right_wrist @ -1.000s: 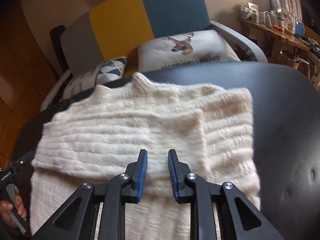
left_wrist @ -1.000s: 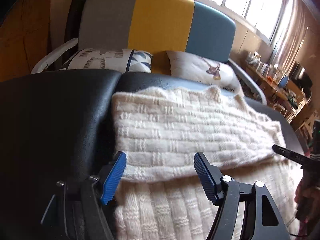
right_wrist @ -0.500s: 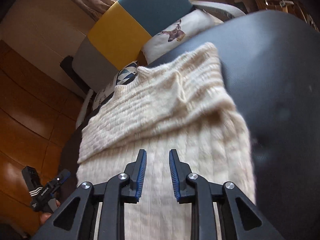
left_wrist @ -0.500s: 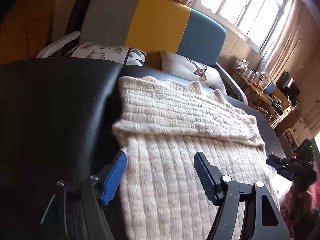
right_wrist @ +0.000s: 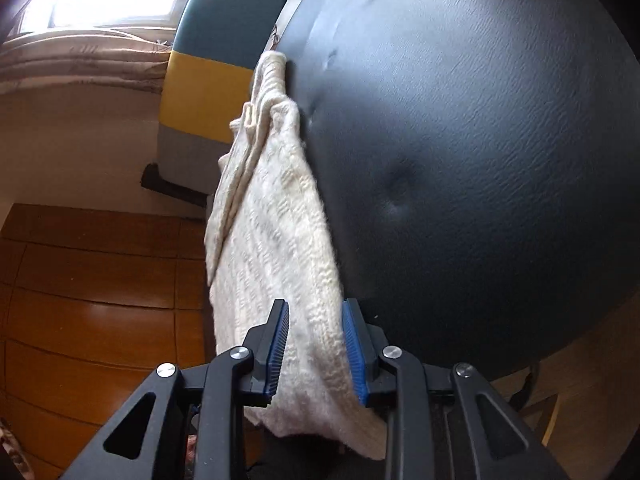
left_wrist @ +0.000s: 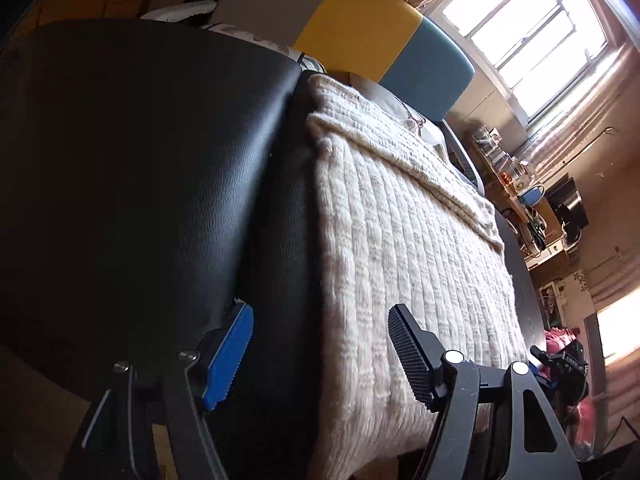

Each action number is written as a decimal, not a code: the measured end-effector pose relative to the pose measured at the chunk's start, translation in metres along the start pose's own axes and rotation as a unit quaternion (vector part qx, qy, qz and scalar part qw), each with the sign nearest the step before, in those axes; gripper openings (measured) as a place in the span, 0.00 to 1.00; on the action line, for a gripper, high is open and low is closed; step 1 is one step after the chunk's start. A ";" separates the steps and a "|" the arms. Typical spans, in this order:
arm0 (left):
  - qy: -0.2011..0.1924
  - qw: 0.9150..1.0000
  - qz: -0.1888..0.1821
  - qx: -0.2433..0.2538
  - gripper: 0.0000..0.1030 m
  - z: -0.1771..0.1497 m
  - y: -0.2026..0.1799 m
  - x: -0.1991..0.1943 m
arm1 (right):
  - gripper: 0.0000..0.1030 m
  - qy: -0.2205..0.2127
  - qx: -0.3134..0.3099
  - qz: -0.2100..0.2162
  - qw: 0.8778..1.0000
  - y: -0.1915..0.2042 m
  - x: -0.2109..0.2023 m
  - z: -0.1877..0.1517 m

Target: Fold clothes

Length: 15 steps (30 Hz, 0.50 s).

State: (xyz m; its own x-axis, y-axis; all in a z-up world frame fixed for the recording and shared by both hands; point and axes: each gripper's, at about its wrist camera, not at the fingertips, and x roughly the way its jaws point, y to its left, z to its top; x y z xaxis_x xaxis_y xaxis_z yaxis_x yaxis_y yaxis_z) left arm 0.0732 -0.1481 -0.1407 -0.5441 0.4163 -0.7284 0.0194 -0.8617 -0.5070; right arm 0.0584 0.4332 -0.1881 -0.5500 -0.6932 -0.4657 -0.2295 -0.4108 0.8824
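Sweater (right_wrist: 276, 248) between right hand-held gripper (right_wrist: 316, 354) pads, seemingly unclamped, opening; left (left_wrist: 320, 356) apart.

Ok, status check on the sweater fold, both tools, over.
Left tool open, straddling the sweater edge. Right tool jaws just been opening, sweater hem between them, not clamped. Sweater half folded on black cushion. Nothing in the way.

Bare black cushion (left_wrist: 140, 168) (roomy) beside sweater (left_wrist: 400, 240)
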 end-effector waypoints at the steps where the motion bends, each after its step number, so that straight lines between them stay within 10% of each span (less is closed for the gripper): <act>1: 0.002 1.000 -0.003 0.002 0.69 -0.004 0.000 0.000 | 0.27 0.010 0.000 0.011 1.000 0.001 0.008 -0.001; 12: -0.003 0.997 -0.022 0.073 0.69 -0.021 -0.034 0.008 | 0.27 0.045 -0.045 -0.006 0.998 0.024 0.045 -0.003; 15: 0.013 0.996 -0.032 0.081 0.51 -0.021 -0.043 0.017 | 0.27 0.032 -0.039 -0.002 0.999 0.024 0.050 -0.008</act>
State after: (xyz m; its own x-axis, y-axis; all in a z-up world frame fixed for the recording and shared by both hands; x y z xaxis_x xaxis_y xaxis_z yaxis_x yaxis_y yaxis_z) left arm 0.0809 -0.0982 -0.1410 -0.5173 0.4782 -0.7097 -0.1522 -0.8675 -0.4736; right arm 0.0319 0.3839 -0.1906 -0.4957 -0.7268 -0.4754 -0.1665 -0.4577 0.8734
